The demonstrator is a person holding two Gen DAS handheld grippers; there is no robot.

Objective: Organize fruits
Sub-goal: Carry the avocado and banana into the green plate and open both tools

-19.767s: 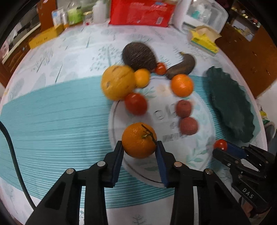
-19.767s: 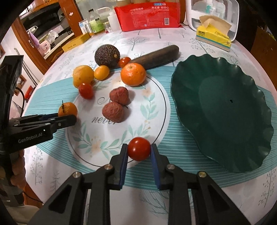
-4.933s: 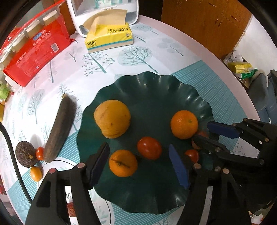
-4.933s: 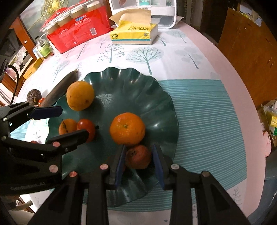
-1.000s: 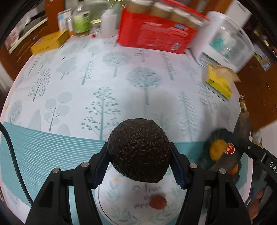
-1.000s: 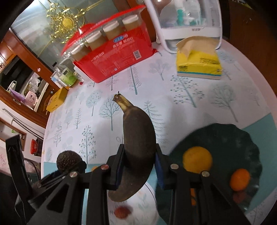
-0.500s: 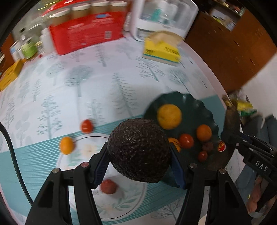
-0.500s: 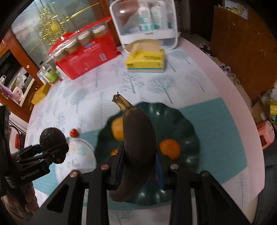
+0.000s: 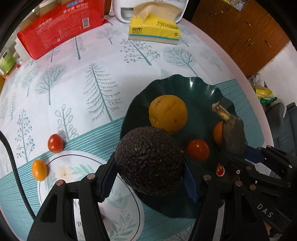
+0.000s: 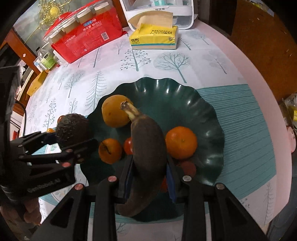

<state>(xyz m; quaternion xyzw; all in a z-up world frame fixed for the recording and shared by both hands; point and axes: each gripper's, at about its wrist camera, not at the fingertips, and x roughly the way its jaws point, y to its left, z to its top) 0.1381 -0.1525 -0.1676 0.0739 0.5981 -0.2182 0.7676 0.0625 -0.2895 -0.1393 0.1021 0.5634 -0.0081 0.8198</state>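
My left gripper (image 9: pixel 149 178) is shut on a dark bumpy avocado (image 9: pixel 149 160) and holds it above the near left rim of the green wavy plate (image 9: pixel 185 87). My right gripper (image 10: pixel 150 178) is shut on a blackened banana (image 10: pixel 147 146), held over the plate (image 10: pixel 185 96). The plate holds a large yellow fruit (image 9: pixel 168 113), an orange (image 10: pixel 181 141), a mandarin (image 10: pixel 109 150), a tomato (image 9: pixel 197 149) and a small reddish-brown fruit (image 10: pixel 189 167). The left gripper and avocado (image 10: pixel 72 128) also show in the right wrist view.
A small tomato (image 9: pixel 55 143) and a kumquat (image 9: pixel 39 169) lie on the tablecloth left of the plate. A yellow tissue pack (image 10: pixel 154 38), a red package (image 10: pixel 87 37) and a white box (image 10: pixel 157 13) stand at the back. The table edge (image 10: pixel 259 77) curves on the right.
Both grippers have come down closer to the plate, the avocado now over its near left rim and the banana over its middle. Both stay shut on their fruit.
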